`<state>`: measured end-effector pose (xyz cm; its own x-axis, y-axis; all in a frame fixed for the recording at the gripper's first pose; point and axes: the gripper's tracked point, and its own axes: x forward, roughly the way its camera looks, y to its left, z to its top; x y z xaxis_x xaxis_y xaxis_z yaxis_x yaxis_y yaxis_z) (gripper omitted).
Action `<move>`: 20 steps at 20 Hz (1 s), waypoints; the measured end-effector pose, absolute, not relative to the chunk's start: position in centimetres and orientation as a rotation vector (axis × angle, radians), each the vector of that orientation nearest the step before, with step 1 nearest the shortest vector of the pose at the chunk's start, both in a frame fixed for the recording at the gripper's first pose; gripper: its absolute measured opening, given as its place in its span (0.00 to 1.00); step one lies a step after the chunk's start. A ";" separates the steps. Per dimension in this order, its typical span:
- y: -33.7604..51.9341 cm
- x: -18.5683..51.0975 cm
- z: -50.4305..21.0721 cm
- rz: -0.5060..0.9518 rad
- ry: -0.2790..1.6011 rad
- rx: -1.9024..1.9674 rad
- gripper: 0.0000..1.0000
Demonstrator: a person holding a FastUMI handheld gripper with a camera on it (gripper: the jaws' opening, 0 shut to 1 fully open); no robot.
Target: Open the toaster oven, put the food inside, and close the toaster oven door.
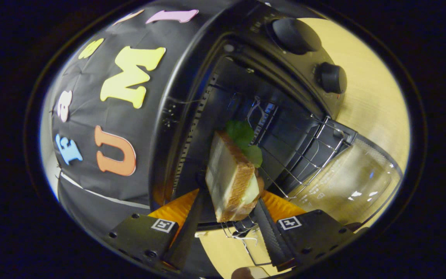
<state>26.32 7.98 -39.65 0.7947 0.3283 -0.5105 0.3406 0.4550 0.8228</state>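
My gripper (229, 201) is shut on a sandwich (229, 178), with both fingers pressing its sides. The sandwich has toasted bread, a pale filling and green leaves (242, 137) sticking out at its far end. It is held rolled to one side, right in front of the black toaster oven (192, 89). The oven's glass door (347, 182) hangs open, and the wire rack (304, 155) is slid partly out over it. The dark oven cavity (281, 116) lies just beyond the sandwich.
Two black knobs (296, 35) (331, 77) sit on the oven's control panel. The oven stands on a light wooden table (374, 100). A small wire stand (242, 232) lies on the table below the fingers. The booth's black cloth wall (91, 155) hangs beside the oven.
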 end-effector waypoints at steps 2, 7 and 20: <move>8.2 25.4 -39.7 -0.013 0.728 1.076 0.88; 7.5 23.5 -40.0 -0.045 0.803 0.859 0.93; 7.8 15.0 -33.1 0.095 0.759 0.418 0.97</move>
<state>15.04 7.78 -33.13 0.7253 0.2322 -0.6481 0.0653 0.9139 0.4005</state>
